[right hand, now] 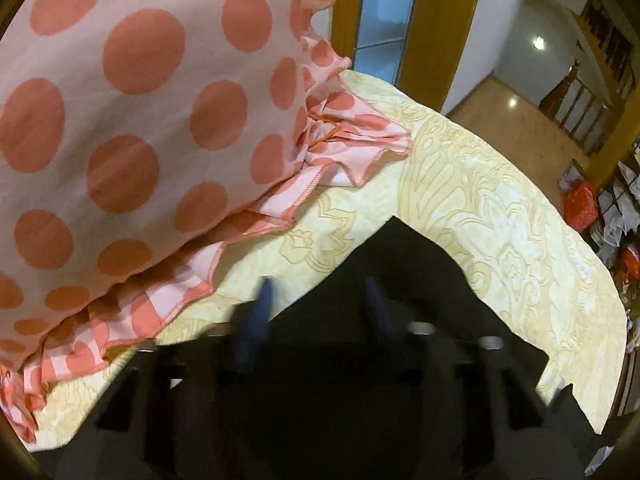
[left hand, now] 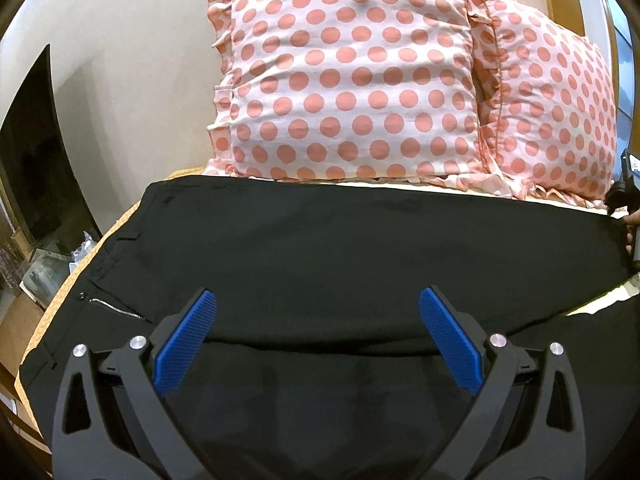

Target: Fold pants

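Observation:
Black pants (left hand: 320, 248) lie spread across the bed, the waistband with zipper (left hand: 116, 310) at the left, one leg laid over the other. My left gripper (left hand: 318, 312) is open above the pants' middle fold, its blue pads (left hand: 186, 344) apart and holding nothing. In the right wrist view the pants' leg end (right hand: 400, 264) lies on the cream bedspread (right hand: 500, 208). My right gripper (right hand: 320, 304) is blurred by motion, its fingers apart over the dark cloth. The right gripper also shows at the far right edge of the left wrist view (left hand: 630, 216).
Two pink polka-dot pillows (left hand: 352, 76) stand at the bed's head, just behind the pants; one pillow's frill (right hand: 200, 256) lies close to my right gripper. A wooden door frame (right hand: 440, 32) and a floor with clutter (right hand: 600, 216) lie beyond the bed's edge.

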Motion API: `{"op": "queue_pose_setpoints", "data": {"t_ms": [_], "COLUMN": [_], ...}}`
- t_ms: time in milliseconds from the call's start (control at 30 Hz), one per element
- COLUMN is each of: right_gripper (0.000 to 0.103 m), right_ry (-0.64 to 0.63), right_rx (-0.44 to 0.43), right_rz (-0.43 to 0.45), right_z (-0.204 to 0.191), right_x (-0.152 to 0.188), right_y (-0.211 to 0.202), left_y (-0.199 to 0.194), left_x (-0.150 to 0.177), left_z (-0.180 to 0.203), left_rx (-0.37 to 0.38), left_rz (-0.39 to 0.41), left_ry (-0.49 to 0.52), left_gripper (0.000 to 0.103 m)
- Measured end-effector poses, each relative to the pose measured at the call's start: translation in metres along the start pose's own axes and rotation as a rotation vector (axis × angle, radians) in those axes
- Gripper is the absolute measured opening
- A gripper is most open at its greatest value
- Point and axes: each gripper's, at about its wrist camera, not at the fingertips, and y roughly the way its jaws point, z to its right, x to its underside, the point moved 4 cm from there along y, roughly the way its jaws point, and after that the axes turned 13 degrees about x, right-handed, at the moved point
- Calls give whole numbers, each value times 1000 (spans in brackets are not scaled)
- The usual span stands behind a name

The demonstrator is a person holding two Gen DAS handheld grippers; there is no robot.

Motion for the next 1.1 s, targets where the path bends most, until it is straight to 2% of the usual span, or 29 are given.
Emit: {"op": "queue_pose_setpoints", "data": {"t_ms": [167, 267, 400, 567, 700, 733, 867, 1000, 1100], "right_gripper": [5, 4, 4, 4, 4, 4, 4, 4, 10], "right_ry": [105, 176, 216, 222, 247, 253, 286, 346, 379], "right_rx": [-184, -283, -392, -518, -565, -571, -617, -695, -723], "right_rz": [-11, 4, 78, 180, 207, 196, 120, 4, -60], "right_z": [32, 55, 87, 140, 180, 191, 210, 217, 216], "right_x": [13, 20, 33, 89, 136, 155, 186, 192, 193], "right_y": [-8, -17, -50, -103, -110, -111, -93, -71, -60], "left_y": [-4, -10, -24, -40, -49, -52, -55, -57, -63], "left_x": [2, 2, 4, 7, 11, 11, 12, 14, 16], "left_z": [-5, -5, -4, -6, -7, -7, -9, -12, -17], "left_rx": [8, 12, 9, 8, 13, 16, 72, 49, 39], "left_rz": [1, 9, 33, 59, 68, 73, 58, 42, 46], "left_ry": [-25, -29, -23, -34, -46, -50, -89, -104, -130], "left_gripper": [101, 101, 101, 101, 101, 101, 101, 101, 101]}}
